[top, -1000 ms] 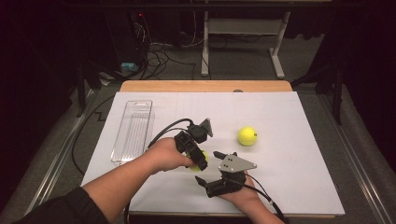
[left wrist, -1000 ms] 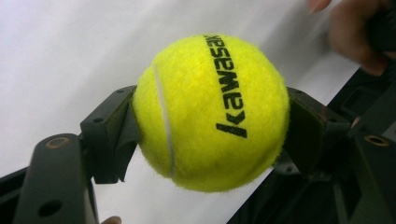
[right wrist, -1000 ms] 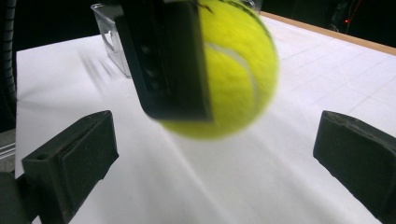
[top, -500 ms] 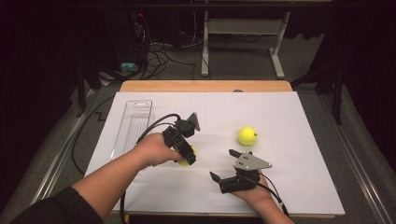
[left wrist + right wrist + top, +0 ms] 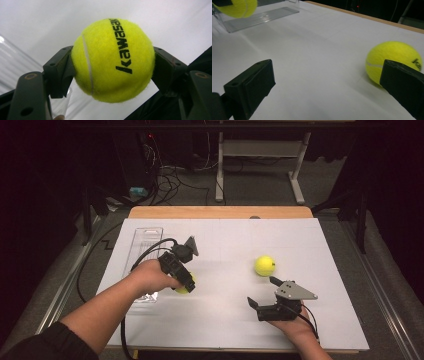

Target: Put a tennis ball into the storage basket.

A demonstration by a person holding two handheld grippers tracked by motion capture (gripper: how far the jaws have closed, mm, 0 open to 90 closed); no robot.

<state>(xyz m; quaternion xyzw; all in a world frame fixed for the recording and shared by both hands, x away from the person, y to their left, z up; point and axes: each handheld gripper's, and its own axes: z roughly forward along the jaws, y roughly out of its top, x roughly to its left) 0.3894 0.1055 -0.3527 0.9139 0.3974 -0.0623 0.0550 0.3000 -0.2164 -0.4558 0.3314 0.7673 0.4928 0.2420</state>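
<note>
Yellow felt-covered tennis ball point(image 5: 112, 60) is being clenched across its middle by the left tongs point(image 5: 186, 282) near the counter's point(image 5: 225, 245) left edge; light, springy, grippy. Right tongs point(image 5: 264, 295) are gaping, nothing between them.

left claw point(image 5: 186, 284) is clamped tight, forearm angled in from lower left; right claw point(image 5: 262, 292) gapes wide.

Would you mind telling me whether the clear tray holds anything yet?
Empty, as far as visible: the tray shows only bare ribs; the left hand hides its near end.
</note>
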